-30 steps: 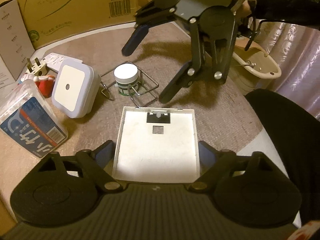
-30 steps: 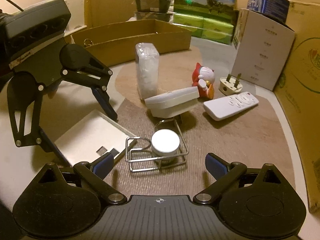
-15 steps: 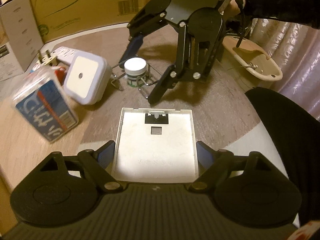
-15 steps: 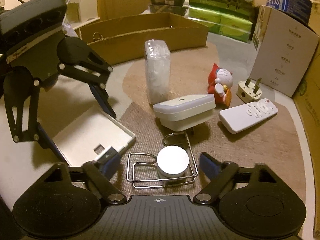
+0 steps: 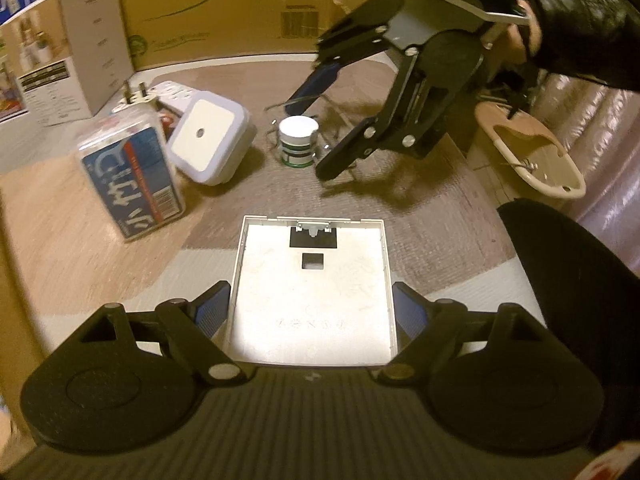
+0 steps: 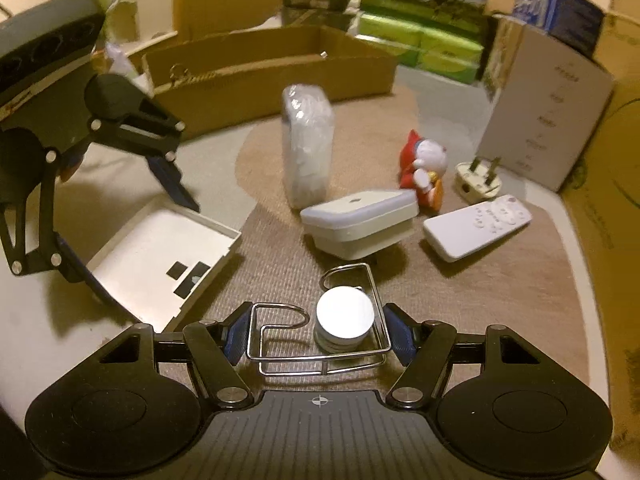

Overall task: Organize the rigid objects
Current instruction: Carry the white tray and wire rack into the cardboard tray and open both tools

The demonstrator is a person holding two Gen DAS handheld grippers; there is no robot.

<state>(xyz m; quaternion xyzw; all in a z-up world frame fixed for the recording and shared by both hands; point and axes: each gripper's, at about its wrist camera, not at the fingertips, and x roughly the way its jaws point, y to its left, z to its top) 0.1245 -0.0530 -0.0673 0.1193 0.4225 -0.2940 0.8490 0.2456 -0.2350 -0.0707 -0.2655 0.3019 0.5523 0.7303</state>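
Observation:
My left gripper (image 5: 310, 308) is shut on a flat white square tray (image 5: 312, 280), its pads against the tray's two sides. In the right wrist view the same tray (image 6: 160, 248) hangs tilted off the mat. My right gripper (image 6: 318, 336) is closing on a wire rack (image 6: 320, 360), and its pads meet the rack's left and right wires. A small white-lidded jar (image 6: 345, 312) stands inside the rack. The left wrist view shows the jar (image 5: 298, 130) between the right gripper's two fingers (image 5: 340, 160).
On the mat lie a white night light (image 6: 360, 216), a remote (image 6: 478, 226), a plug (image 6: 478, 184), a red toy figure (image 6: 424, 168) and a wrapped pack (image 6: 308, 144). A low cardboard box (image 6: 260, 76) stands behind. A beige tub (image 5: 536, 152) is at the right.
The right gripper came down over the wire rack and its jaws narrowed onto it. The left gripper drew back a little with the white tray and rolled slightly.

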